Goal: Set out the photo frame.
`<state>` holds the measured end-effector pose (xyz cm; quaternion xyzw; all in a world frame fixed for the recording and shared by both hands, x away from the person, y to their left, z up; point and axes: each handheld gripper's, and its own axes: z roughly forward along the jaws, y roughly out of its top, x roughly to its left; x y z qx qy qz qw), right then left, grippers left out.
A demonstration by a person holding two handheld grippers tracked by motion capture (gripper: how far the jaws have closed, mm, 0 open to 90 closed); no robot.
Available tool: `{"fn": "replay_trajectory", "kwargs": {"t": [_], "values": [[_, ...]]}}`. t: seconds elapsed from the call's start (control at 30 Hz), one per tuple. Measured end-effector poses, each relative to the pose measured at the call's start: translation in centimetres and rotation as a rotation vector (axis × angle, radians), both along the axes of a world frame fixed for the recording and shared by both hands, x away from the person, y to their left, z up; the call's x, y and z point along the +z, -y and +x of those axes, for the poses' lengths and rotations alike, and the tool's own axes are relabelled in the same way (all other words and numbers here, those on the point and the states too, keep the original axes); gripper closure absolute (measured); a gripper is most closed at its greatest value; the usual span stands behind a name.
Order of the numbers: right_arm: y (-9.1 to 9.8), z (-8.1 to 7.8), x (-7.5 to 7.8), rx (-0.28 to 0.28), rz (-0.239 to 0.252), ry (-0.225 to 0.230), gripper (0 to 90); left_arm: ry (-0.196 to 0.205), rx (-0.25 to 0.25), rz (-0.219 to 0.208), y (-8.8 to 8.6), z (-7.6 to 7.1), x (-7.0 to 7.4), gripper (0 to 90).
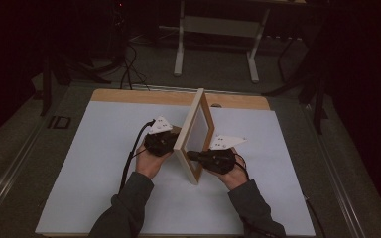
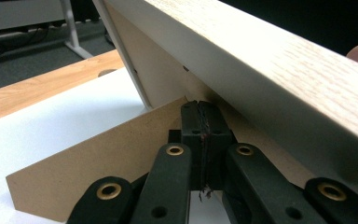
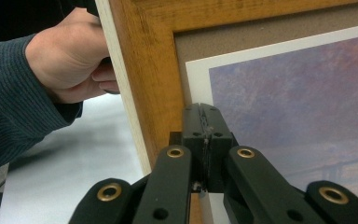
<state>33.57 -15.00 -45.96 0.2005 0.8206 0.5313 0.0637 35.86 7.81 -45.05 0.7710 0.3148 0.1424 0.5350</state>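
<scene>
A wooden picture frame [image 1: 194, 136] stands upright on its lower edge near the middle of the white counter [image 1: 94, 163], its thin edge turned toward the high camera, with one hand on each side of it. The left tongs [image 1: 171, 140] sit behind the frame, where the left gripper view shows their jaws pressed fully together with nothing between them, the tips resting against the brown fibreboard easel leg [image 2: 98, 161] that hinges out from the frame's back. That placement reads as a nudge: closed tips make a firm point for pushing the leg outward so the frame can stand on its own. The right tongs [image 1: 191, 155] come in from the picture side, also fully closed and empty, their tips just at the inner border of the frame beside the white mat [image 3: 242, 63] and a print in hazy purple and pink tones [image 3: 307, 102]. I judge this side to be the brace, steadying the frame's face so it does not tip while the leg is worked at the back. In the right gripper view the left hand [image 3: 67, 65] shows past the frame's edge, close behind it. No brand, label or legible writing can be made out on the frame, the print or the counter.
</scene>
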Motion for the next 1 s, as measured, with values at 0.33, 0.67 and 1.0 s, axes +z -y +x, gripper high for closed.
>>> {"fn": "replay_trajectory", "kwargs": {"t": [0.33, 0.67, 1.0], "values": [[-0.7, 0.4, -0.1, -0.012, 0.006, 0.006, 89.5, 0.014, -0.048, 0.001, -0.8, 1.3, 0.2, 90.0], [-1.4, 0.5, 0.0, -0.027, -0.016, 0.023, 88.7, 0.011, -0.019, -0.001, -1.3, 1.5, 0.2, 90.0], [-1.1, 0.5, -0.1, -0.022, -0.051, 0.017, 84.6, -0.026, 0.031, 0.037, -1.9, 0.8, 0.4, 81.0]]}}
